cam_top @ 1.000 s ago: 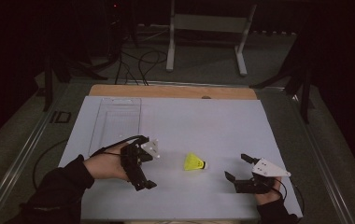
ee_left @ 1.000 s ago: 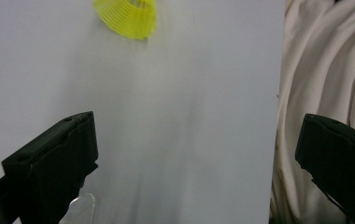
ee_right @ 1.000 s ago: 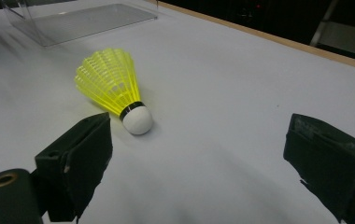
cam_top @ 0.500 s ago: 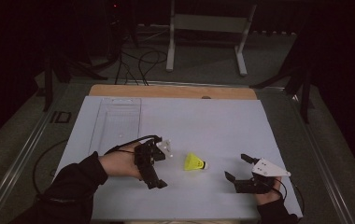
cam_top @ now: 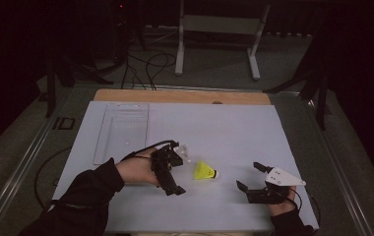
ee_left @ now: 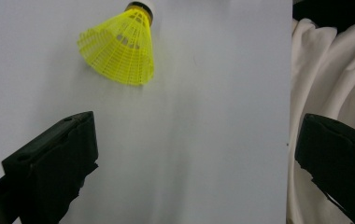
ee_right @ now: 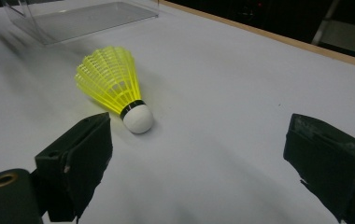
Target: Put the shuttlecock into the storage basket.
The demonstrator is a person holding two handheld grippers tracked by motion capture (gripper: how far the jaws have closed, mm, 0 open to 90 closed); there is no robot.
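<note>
A yellow shuttlecock (cam_top: 204, 171) with a white cork lies on its side on the white sheet (cam_top: 224, 123), cork pointing right. My left gripper (cam_top: 175, 172) is just left of it, open, with nothing between its jaws. In the left gripper view the shuttlecock (ee_left: 119, 46) lies ahead and to the left of the left gripper (ee_left: 194, 154). My right gripper (cam_top: 250, 176) rests open to the right of the shuttlecock, a short way off. In the right gripper view the shuttlecock (ee_right: 112, 84) sits just beyond the left jaw of the right gripper (ee_right: 199, 154), cork towards me.
A clear plastic tray (cam_top: 123, 130) lies at the back left of the sheet, also seen in the right gripper view (ee_right: 73, 18). A wooden strip (cam_top: 180, 96) borders the far edge. White cloth (ee_left: 334, 70) hangs past the sheet's near edge. A metal stand (cam_top: 219, 24) is behind the table.
My left gripper has moved right and come close to the shuttlecock. The shuttlecock and the right gripper have stayed in place.
</note>
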